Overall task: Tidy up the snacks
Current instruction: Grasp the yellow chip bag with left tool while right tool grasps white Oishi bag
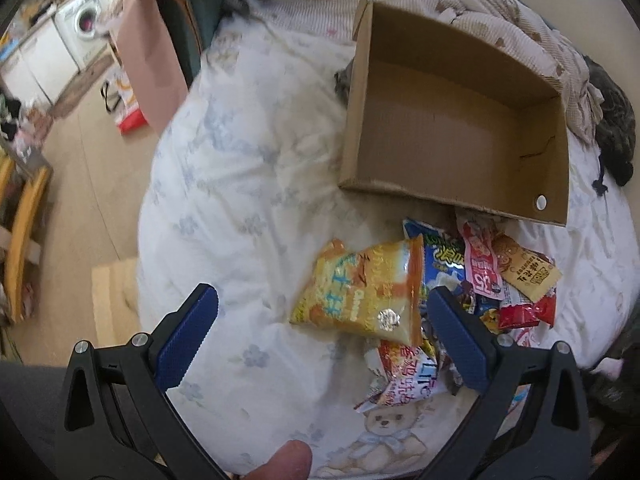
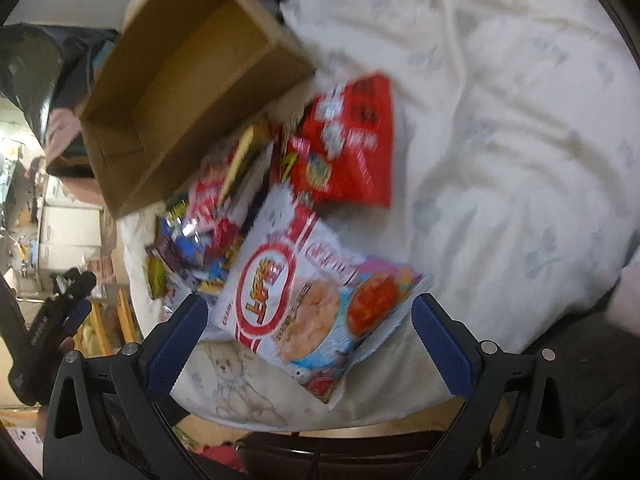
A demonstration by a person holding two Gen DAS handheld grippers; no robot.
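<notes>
An empty cardboard box (image 1: pixel 456 132) lies on a white floral quilt (image 1: pixel 248 184); the right wrist view shows the same box (image 2: pixel 188 76) at upper left. A pile of snack packets (image 1: pixel 492 276) lies just in front of it. A yellow snack bag (image 1: pixel 360 292) sits between the wide-apart fingers of my open left gripper (image 1: pixel 324 300), untouched. My right gripper (image 2: pixel 310 308) is open over a white and red snack bag (image 2: pixel 316 300), with a red bag (image 2: pixel 352 148) beyond it. The other gripper (image 2: pixel 52 316) shows at the left.
The quilt covers a bed with a teddy-bear print (image 1: pixel 388 428) near its front edge. A beige patterned blanket (image 1: pixel 500 12) and a dark tabby cat (image 1: pixel 612 124) lie behind the box. Left of the bed is wood floor (image 1: pixel 92 160) and a washing machine (image 1: pixel 82 20).
</notes>
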